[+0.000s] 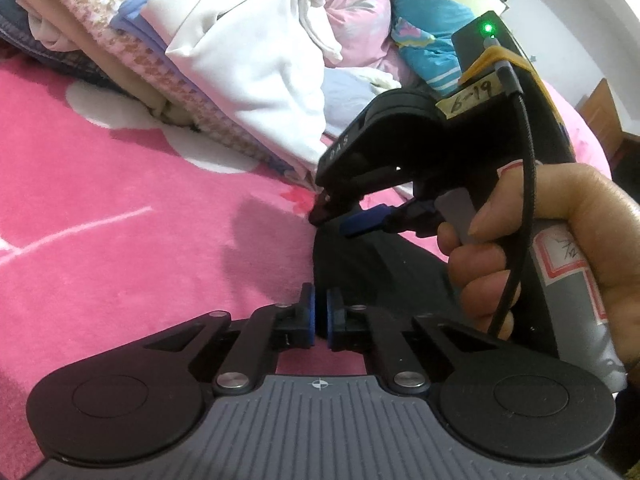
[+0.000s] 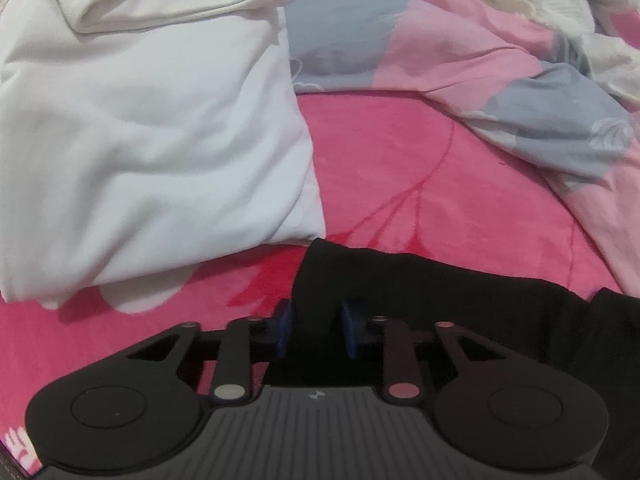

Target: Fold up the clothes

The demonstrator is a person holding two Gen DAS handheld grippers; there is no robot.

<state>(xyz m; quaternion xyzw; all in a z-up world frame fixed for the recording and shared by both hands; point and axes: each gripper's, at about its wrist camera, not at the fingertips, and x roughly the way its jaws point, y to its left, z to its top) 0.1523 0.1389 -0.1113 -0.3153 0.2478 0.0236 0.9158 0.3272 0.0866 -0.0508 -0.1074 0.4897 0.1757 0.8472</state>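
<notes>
A black garment [image 1: 360, 268] lies on the pink blanket [image 1: 120, 208], and both grippers hold it along one edge. In the left wrist view my left gripper [image 1: 320, 316] has its blue pads almost together, with the garment's edge pinched between them. Just beyond it, a hand [image 1: 568, 240] holds my right gripper [image 1: 340, 220], which points steeply down at the garment's far corner. The right wrist view shows the right gripper [image 2: 318, 326] with a bunch of the black garment [image 2: 420, 292] filling the narrow gap between its pads.
A stack of folded clothes sits at the far left, with a white garment [image 1: 248, 80] on top and a houndstooth one [image 1: 168, 64] beneath it. That white garment [image 2: 140, 140] lies just left of the black one. A rumpled pink and grey quilt [image 2: 480, 80] lies at the far right.
</notes>
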